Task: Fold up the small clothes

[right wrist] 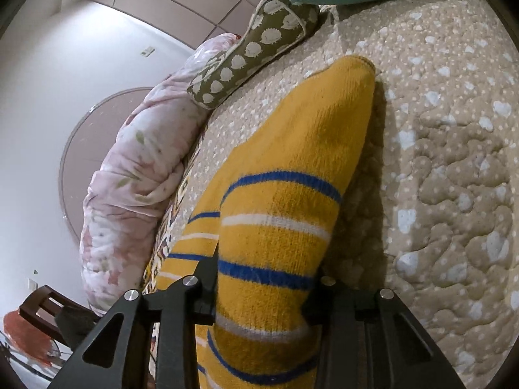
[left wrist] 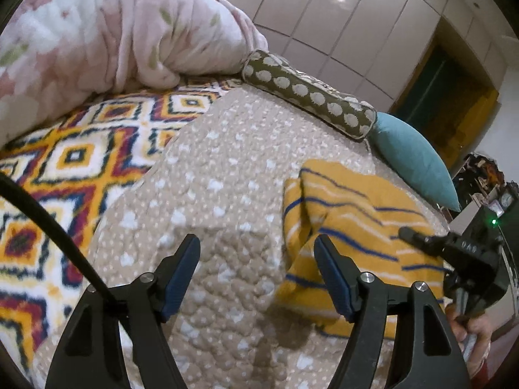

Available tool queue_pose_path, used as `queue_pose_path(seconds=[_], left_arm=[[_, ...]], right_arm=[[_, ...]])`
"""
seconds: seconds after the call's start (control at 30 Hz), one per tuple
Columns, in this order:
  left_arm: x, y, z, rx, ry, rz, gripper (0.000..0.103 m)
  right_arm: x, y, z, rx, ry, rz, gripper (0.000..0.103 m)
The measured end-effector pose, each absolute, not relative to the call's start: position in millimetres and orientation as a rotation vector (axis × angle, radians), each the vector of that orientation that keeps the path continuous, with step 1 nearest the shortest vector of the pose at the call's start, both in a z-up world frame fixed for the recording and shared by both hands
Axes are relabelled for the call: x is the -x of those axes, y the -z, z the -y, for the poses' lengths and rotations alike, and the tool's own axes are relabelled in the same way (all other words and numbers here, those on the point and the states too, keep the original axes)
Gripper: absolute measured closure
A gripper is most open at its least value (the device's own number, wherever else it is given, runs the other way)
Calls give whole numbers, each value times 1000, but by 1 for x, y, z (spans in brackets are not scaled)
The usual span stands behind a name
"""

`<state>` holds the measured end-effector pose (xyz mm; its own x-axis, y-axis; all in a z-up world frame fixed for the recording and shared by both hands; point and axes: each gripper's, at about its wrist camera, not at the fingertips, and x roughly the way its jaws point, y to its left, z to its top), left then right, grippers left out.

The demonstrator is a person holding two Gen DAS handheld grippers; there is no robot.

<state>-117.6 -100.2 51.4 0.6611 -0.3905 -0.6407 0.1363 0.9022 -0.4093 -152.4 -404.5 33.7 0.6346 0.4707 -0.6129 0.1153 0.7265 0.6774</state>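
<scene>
Fold in progress, seen along both tools. My right gripper (right wrist: 262, 295) has its jaws clamped on a fold of the yellow striped garment (right wrist: 285, 175), a small knit with blue and white bands; the cloth rises from the jaws and drapes forward, its far end resting on the beige quilt (right wrist: 454, 168) of the bed. My left gripper (left wrist: 256, 272) hangs above the quilt just beside the garment's near edge (left wrist: 350, 223), jaws wide and holding nothing.

To do this step well, I judge that the right side should carry its held edge over in one low, even arc, so that the knit lands flat and does not bunch. The free left jaws would best come down on the opposite edge to pin or lift it, keeping the stripes parallel as a check on squareness. The spotted bolster (left wrist: 308, 94) and teal pillow (left wrist: 412, 159) lie near the garment's far side; I should fold toward open quilt, away from them.
</scene>
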Motion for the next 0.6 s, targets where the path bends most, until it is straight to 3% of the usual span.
queue_pose_path(seconds=[0.17,0.33,0.37,0.43,0.5,0.57,0.6], left_arm=[[75,-45,128,381,461,-933,23],[39,-27,179,224,578,-1102,22],[35,-25,179,237,595,-1110,22],[28,-26,169,307,611,-1112,33],[27,-28,160,326,597,-1094,33],[28,-27,158,313,583,-1064,27],[28,-26,158,311,578,-1061,19]], right_arm=[[154,-29,406,-749,-222,-888,55],[155,-30,400,-674,-200,-904,45],[155,-31,400,-668,-196,-906,42],[158,-31,404,-680,-194,-906,40],[162,-31,411,-700,-200,-899,34],[165,-31,417,-693,-191,-887,30],[165,-30,419,-691,-190,-880,28]])
